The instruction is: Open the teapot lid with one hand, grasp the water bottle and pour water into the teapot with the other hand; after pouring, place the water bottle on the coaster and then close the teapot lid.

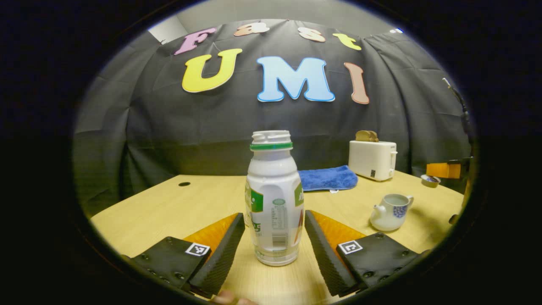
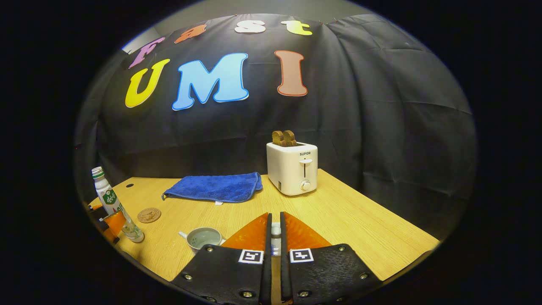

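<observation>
Teapot (image 1: 388,213) stands open on the counter (image 1: 169,207), its lid already off, so the first step looks done. In the right gripper view the right gripper (image 2: 275,237) has its jaws drawn nearly together with a small pale thing (image 2: 275,239) pinched between them; I take it for the teapot lid, held clear to one side of the pot, though it is too small to be sure.

Pouring has not begun, by my reading. The water bottle (image 1: 274,199) stands upright on the counter with its cap off. Whether the teapot holds any water cannot be told from here. Still to come: grasping the bottle, tipping it over the pot, setting it on the coaster (image 2: 148,214), and putting the lid back.

In the left gripper view the left gripper (image 1: 274,224) has its jaws spread wide, with the bottle standing between them, roughly centred. The fingers flank its lower body; a narrow gap shows on each side, so they are near but not pressing on it. The next move would seem to be a plain closing on the bottle's lower half.

The teapot sits to the right of the bottle and well apart from it. In the right gripper view the coaster lies just behind and beside the bottle, between it and a blue towel (image 2: 216,187). A toaster (image 2: 293,168) stands at the back of the counter, out of the way.
</observation>
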A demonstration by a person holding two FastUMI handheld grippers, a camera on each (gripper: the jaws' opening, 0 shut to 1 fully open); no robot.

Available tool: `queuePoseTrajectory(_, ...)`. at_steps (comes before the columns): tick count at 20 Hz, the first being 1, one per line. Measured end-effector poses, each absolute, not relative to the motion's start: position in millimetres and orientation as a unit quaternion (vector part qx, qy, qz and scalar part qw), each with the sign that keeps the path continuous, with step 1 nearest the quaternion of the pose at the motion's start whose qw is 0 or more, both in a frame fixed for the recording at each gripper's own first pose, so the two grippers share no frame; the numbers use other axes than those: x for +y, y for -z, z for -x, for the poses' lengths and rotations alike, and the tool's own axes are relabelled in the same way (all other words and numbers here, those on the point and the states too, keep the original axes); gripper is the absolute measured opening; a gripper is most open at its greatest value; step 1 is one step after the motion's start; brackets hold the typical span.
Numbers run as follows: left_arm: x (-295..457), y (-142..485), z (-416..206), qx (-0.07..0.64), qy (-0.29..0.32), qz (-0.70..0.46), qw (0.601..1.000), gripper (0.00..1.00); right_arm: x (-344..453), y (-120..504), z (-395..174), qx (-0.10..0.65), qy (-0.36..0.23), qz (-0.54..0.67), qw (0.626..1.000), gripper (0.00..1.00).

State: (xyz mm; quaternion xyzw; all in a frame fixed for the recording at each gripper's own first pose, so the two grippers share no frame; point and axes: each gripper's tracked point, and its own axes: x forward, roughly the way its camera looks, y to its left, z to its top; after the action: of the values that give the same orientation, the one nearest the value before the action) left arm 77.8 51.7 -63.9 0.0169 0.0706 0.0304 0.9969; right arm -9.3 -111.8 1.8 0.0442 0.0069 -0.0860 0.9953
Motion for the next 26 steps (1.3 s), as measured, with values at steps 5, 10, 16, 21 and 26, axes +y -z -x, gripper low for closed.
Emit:
queuePoseTrajectory(5,51,65,-87,0.074,-0.034,-0.012,0.997,0.98,-120,2,10,0.008,0.089,-0.050,0.995,0.08)
queuePoseTrajectory(10,50,66,-87,0.073,-0.034,-0.016,0.997,0.86,-120,7,10,0.012,0.083,-0.060,0.995,0.08)
queuePoseTrajectory(16,42,38,-91,0.048,-0.039,-0.138,0.989,0.85,-124,6,13,0.005,0.082,-0.062,0.995,0.08)
queuePoseTrajectory(21,28,25,-94,0.030,-0.038,-0.255,0.966,0.89,-129,6,18,0.001,0.078,-0.066,0.995,0.08)
queuePoseTrajectory(26,13,26,-101,0.030,-0.031,-0.365,0.930,0.85,-131,6,22,-0.002,0.074,-0.068,0.995,0.08)
